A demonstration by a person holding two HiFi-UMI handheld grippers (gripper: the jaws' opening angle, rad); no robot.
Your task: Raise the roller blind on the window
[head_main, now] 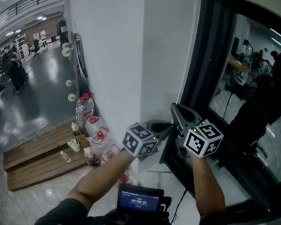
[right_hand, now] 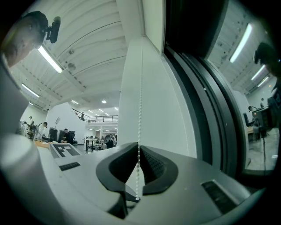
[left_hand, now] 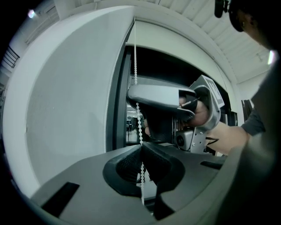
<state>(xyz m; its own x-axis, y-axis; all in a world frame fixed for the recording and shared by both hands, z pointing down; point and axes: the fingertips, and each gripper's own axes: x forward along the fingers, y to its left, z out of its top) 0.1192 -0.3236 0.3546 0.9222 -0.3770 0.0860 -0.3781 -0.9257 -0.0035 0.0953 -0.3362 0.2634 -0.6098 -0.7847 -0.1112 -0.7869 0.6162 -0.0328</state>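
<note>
A white bead chain (left_hand: pixel 135 52) hangs beside the dark window frame (head_main: pixel 200 66). My left gripper (left_hand: pixel 141 151) is shut on the bead chain, which runs down between its pads. Just above it, my right gripper (left_hand: pixel 134 94) is held by a hand and grips the same chain. In the right gripper view the bead chain (right_hand: pixel 140 96) drops straight into my right gripper (right_hand: pixel 138 151), whose pads pinch it. In the head view, my left gripper (head_main: pixel 169 130) sits below my right gripper (head_main: pixel 173 108), both at the frame's left edge. A white panel (head_main: pixel 165 54) stands left of the frame; whether it is the blind I cannot tell.
The window glass (head_main: pixel 255 93) at the right shows dark reflections. A white wall (head_main: pixel 106 55) is on the left. Below it, bottles and small items (head_main: pixel 89 130) lie on a wooden platform (head_main: pixel 38 155). A small screen (head_main: pixel 139 200) sits by my body.
</note>
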